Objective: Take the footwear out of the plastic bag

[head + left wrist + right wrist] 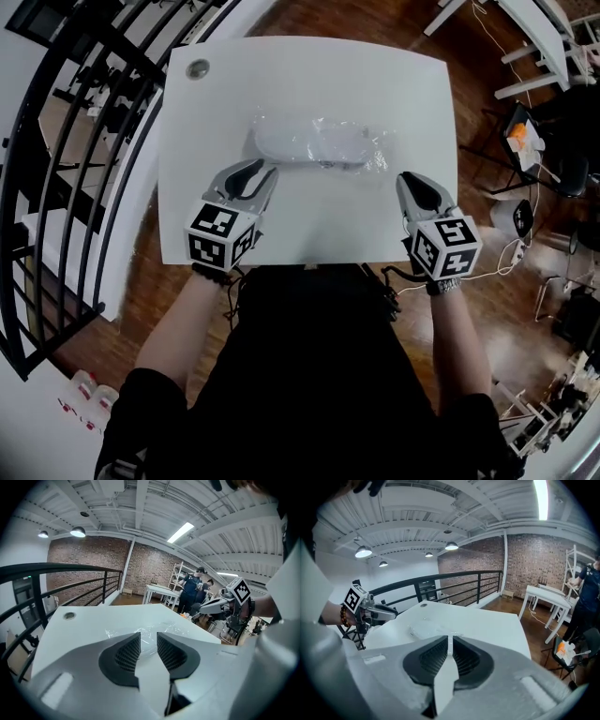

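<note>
**Bagged footwear on tabletop: approach stage, nothing gripped**

**Head view.** One white rectangular tabletop (309,75), with a small round metal grommet (198,67) near its far left corner. One clear crinkled plastic bag (370,152) lay flat near the middle. It enclosed one pale white item of footwear (300,142), long axis running left to right. The left gripper (262,173) stood just short of the bag's left end. The right gripper (406,180) stood near the bag's right end, slightly apart from it. Neither touched the plastic.

**Left gripper view.** The dark ribbed fingers (126,653) were spread with a clear gap and nothing between them. The bag (124,632) lay just beyond the tips, roughly on the line of the gap.

**Right gripper view.** The fingers (466,660) were parted by only a narrow slit and pinched nothing. The bag (426,629) lay ahead and a little to the left, with the left gripper (389,613) on its far side.

**Step in hand (judged).** Approach to the bag; the footwear was fully enclosed and no removal had begun.

**Next move (judged).**
- One gripper would likely pinch loose plastic to pin the bag.
- The other would seek the bag's opening, which could not be made out.
- The thin film may slide or bunch under a pull.
- The right fingers would need a wider spread to take the footwear.
</note>
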A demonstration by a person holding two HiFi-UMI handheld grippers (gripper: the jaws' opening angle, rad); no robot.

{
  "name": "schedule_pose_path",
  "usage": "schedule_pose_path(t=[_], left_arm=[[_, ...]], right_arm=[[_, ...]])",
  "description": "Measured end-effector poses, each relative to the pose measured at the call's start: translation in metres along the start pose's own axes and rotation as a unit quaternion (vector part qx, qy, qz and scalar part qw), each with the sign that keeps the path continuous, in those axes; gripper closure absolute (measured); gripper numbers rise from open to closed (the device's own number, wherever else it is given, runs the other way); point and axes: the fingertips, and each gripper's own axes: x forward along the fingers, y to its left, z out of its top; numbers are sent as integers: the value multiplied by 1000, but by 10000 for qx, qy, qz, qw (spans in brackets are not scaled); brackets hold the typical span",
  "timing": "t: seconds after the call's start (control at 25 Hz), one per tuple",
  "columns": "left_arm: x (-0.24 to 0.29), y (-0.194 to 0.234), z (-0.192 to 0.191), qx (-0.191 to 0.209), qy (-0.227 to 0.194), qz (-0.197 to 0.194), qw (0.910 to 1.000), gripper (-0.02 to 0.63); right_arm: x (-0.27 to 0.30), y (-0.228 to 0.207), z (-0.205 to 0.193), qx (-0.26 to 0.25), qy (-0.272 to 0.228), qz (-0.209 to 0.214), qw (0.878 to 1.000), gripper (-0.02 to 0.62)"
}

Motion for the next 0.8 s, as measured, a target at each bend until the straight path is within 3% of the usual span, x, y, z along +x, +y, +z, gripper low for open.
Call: schedule_pose_path(t=[0.36, 0.8], left_arm=[[4, 30, -6, -242, 62, 382, 9990, 460], [18, 62, -19, -482, 458, 980, 9930, 419]], right_arm=[[19, -22, -8, -105, 309, 53, 9995, 569], [62, -60, -34, -344, 809, 538, 9947, 547]])
